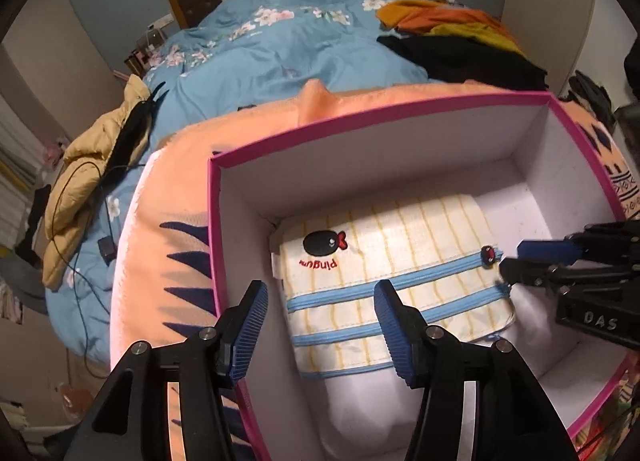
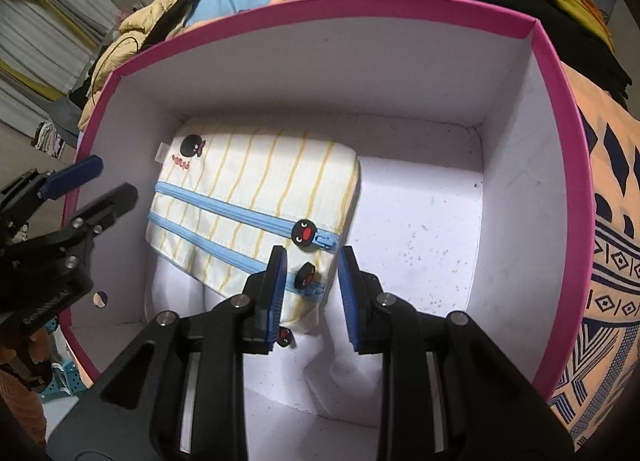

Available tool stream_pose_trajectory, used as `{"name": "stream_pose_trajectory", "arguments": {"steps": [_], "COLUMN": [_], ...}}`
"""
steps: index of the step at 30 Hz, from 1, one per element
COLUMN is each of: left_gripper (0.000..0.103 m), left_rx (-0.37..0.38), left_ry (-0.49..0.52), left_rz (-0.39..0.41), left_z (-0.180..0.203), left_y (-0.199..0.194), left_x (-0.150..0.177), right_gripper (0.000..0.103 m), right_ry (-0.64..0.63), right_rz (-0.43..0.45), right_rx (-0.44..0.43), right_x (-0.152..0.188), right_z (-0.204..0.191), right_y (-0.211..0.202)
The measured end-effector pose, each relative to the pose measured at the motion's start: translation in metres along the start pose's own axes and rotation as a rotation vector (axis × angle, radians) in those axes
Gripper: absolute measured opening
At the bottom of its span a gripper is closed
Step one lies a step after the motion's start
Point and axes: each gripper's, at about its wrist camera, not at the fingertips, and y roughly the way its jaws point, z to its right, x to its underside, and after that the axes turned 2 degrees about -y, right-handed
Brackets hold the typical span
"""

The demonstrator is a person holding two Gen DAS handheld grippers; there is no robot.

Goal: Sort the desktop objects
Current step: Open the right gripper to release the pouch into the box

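Your right gripper (image 2: pixel 312 293), jaws parted and empty, straddled the zipper end of the pencil case (image 2: pixel 256 189) lying in the box (image 2: pixel 560 109); your left gripper (image 1: pixel 320 325) stood wide.

Matt cardboard is being shown by the pink-rimmed box (image 2: pixel 532 27); woven cloth with rubbery penguin pulls by the striped pouch (image 2: pixel 256 189); ribbed blue plastic pads (image 1: pixel 252 329) by the black claws.

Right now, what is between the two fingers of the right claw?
In the right wrist view, the right claw straddles the zipper end of the cream striped fabric pouch; one penguin zipper pull sits there.
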Motion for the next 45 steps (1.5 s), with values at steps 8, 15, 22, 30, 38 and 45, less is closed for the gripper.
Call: {"name": "stream_pose_trajectory", "arguments": {"steps": [8, 15, 22, 30, 38, 45], "left_gripper": [0.057, 0.057, 0.056, 0.056, 0.056, 0.057], "left_rx": [0.17, 0.219, 0.267, 0.264, 0.262, 0.261], "left_ry": [0.072, 0.228, 0.244, 0.192, 0.15, 0.093], "left_rz": [-0.041, -0.119, -0.185, -0.215, -0.172, -0.011], "left_z": [0.009, 0.036, 0.047, 0.046, 0.044, 0.037], "left_y": [-0.006, 0.0, 0.007, 0.026, 0.023, -0.016], "left_x": [0.015, 0.041, 0.047, 0.046, 0.043, 0.05], "right_gripper": [0.029, 0.03, 0.03, 0.035, 0.035, 0.035], "right_ry": [-0.048, -0.14, -0.205, -0.217, -0.167, -0.122], "right_rz": [-0.067, -0.154, -0.197, -0.162, -0.103, 0.075], "right_rx": [0.006, -0.002, -0.005, 0.067, 0.049, -0.066], "right_x": [0.006, 0.015, 0.012, 0.003, -0.002, 0.016], "right_z": [-0.002, -0.011, -0.023, -0.027, -0.019, -0.006], "right_y": [0.004, 0.013, 0.016, 0.023, 0.015, -0.036]}}
